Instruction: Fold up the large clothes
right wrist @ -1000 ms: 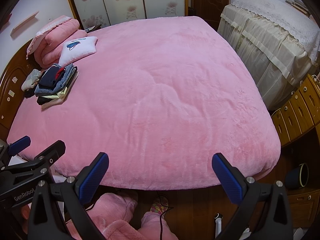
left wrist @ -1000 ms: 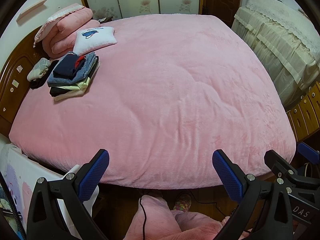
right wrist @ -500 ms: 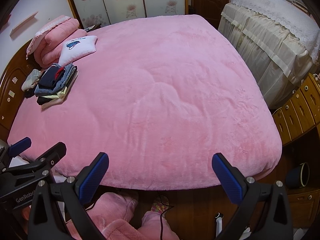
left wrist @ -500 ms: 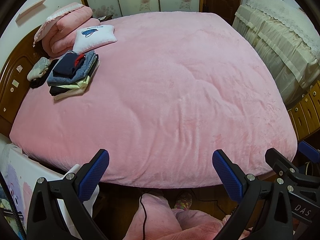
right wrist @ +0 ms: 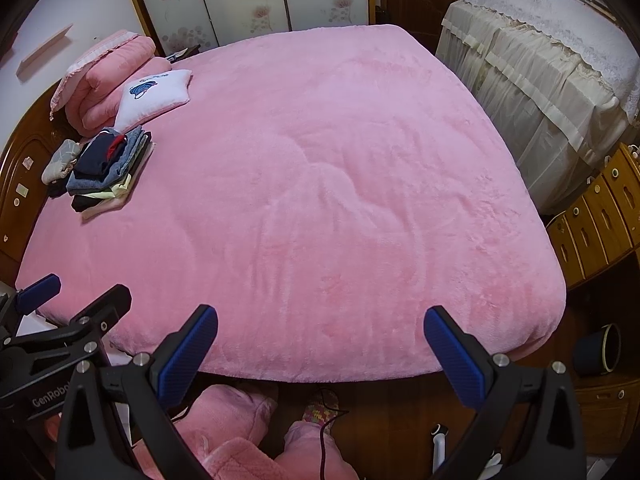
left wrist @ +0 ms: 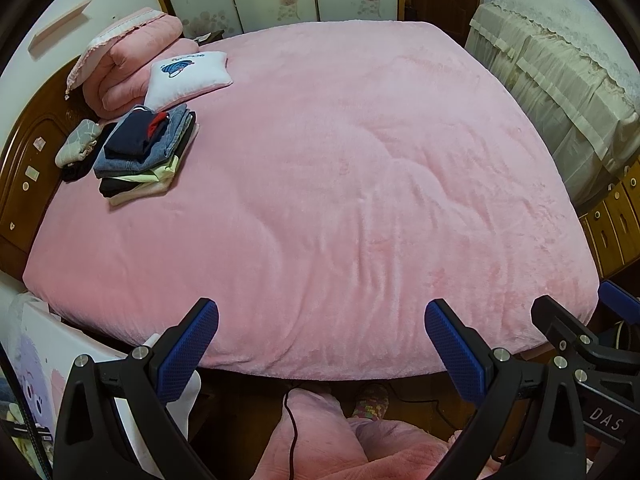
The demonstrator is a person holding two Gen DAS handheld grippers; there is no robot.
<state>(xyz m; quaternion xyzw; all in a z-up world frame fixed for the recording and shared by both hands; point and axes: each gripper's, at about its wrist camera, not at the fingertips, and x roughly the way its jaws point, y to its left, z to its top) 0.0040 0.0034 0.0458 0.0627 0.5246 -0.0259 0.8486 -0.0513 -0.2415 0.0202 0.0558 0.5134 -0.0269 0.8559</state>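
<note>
Folded clothes (left wrist: 144,152) sit stacked at ten o'clock on the pink bedspread (left wrist: 340,184), navy and denim on top, pale layers beneath, just below a white cushion (left wrist: 188,78) and a rolled pink quilt (left wrist: 128,64). Both the left gripper (left wrist: 320,344) and right gripper (right wrist: 320,344) hang empty over the bed's near edge, fingers spread wide. Only the right wrist view shows a dark bucket (right wrist: 596,350) at four o'clock on the floor.

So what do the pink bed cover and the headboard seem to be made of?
Pink bed cover: probably plush fleece, matte; its nap shows brushed streaks and soft wrinkles.
Headboard: apparently varnished dark wood; brown, with a carved panel and faint sheen.
</note>
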